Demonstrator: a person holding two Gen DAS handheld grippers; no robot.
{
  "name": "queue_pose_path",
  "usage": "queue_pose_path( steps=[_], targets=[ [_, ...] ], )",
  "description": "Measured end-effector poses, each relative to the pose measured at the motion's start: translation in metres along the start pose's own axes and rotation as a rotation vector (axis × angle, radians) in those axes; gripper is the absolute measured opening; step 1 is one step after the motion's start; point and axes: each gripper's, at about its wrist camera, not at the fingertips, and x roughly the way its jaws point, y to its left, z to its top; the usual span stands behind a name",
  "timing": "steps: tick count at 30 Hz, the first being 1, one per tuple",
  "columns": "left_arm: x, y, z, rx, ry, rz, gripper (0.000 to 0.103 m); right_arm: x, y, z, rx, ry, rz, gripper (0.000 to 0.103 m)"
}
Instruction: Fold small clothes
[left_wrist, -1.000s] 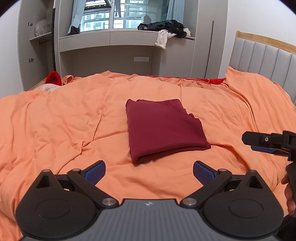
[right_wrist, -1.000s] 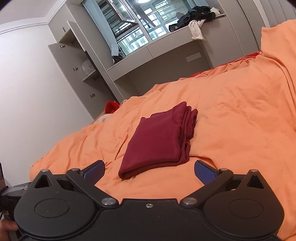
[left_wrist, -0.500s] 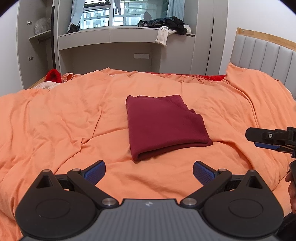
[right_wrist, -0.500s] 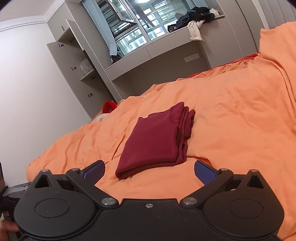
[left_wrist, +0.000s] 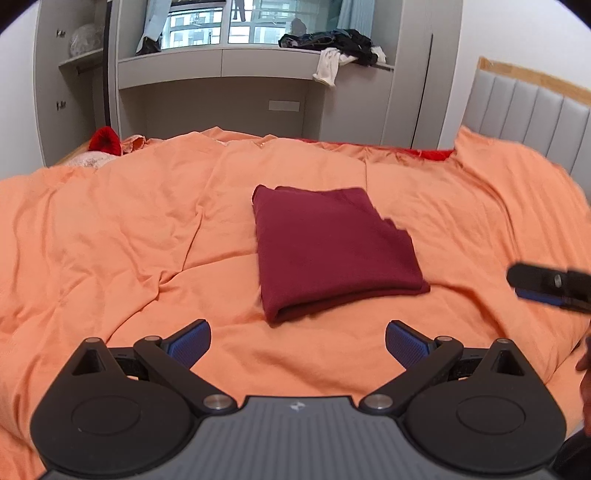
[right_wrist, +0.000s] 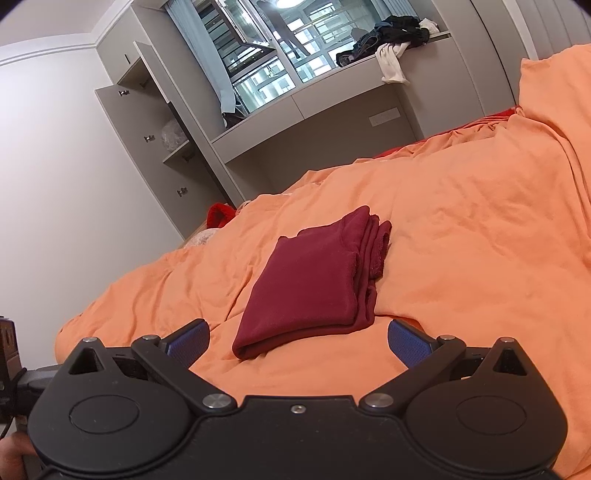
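Since the folded maroon garment (left_wrist: 332, 247) lies on the orange duvet (left_wrist: 129, 240) dead ahead, long axis running away, my left claw (left_wrist: 297, 341) and right claw (right_wrist: 298, 341) (both spread, empty) sit about equally near.

- Folded garment (left_wrist: 332, 251): matt maroon knit cloth.
- Duvet (left_wrist: 129, 236): soft orange woven cloth, creased.
- Left gripper (left_wrist: 297, 341): matt black plastic, ribbed blue pads (left_wrist: 188, 341).
- Headboard (left_wrist: 532, 107), far right: grey padding, wooden rim.
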Motion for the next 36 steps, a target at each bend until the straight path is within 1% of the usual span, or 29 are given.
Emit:
queue_pose_path(
  steps=[2,6,9,11,14,16,19,22,24,29,36],
  targets=[
    [0.004,0.009,0.005,-0.03,0.007,-0.012,0.102,-0.001,0.0,0.0,0.0,-0.005,0.001,0.103],
    [0.011,0.021,0.009,-0.066,0.007,0.034,0.102,-0.005,-0.001,0.0,0.006,-0.011,0.006,0.103],
    [0.014,0.024,0.008,-0.084,0.005,0.048,0.102,-0.006,-0.001,0.0,0.003,-0.012,0.001,0.103],
    [0.015,0.021,0.007,-0.075,0.009,0.04,0.102,-0.007,-0.002,0.0,0.004,-0.009,0.001,0.103],
    [0.018,0.009,0.005,-0.024,0.034,0.07,0.102,-0.01,-0.003,0.0,0.007,-0.016,0.003,0.103],
    [0.02,0.005,0.003,-0.002,0.047,0.053,0.102,-0.012,-0.005,0.001,0.015,-0.025,0.002,0.103],
    [0.02,0.0,0.0,0.007,0.037,0.062,0.102,-0.012,-0.007,0.0,0.023,-0.021,0.0,0.103],
    [0.019,-0.003,-0.001,0.024,0.026,0.09,0.102,-0.012,-0.005,0.0,0.012,-0.021,-0.005,0.103],
    [0.018,-0.001,-0.001,0.009,0.017,0.101,0.102,-0.012,-0.005,0.0,0.013,-0.026,-0.005,0.103],
    [0.017,0.009,0.0,-0.051,0.008,0.099,0.102,-0.009,-0.005,-0.001,0.014,-0.016,-0.005,0.103],
    [0.015,0.014,0.001,-0.066,0.0,0.104,0.102,-0.006,-0.003,-0.002,0.004,-0.006,0.001,0.103]
  ],
)
